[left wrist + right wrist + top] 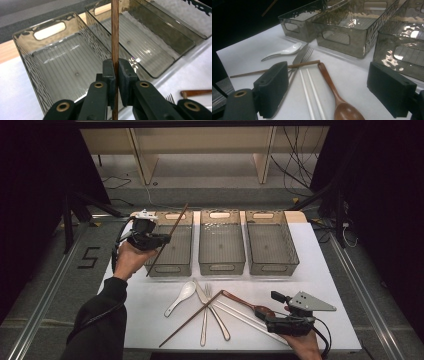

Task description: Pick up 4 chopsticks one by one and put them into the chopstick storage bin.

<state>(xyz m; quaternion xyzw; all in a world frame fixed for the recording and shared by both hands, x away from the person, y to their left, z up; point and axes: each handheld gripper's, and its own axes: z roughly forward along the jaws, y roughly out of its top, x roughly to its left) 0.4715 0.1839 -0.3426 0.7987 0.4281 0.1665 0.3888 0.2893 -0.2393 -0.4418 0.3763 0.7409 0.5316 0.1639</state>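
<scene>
My left gripper (161,239) (116,72) is shut on a brown wooden chopstick (169,236) (114,32), held slanted above the left smoky plastic bin (172,250) (52,62). A second brown chopstick (192,317) (274,68) lies on the white table among the cutlery. My right gripper (272,312) (337,90) stands open near the front right, over a wooden spoon (247,304) (337,97) and a pair of white chopsticks (247,321) (310,95).
Middle bin (221,242) (352,30) and right bin (271,242) (404,47) stand in a row behind the cutlery. A white ceramic spoon (181,297) (283,51), a knife (212,310) (299,57) and a fork (205,312) (307,53) lie at the front centre.
</scene>
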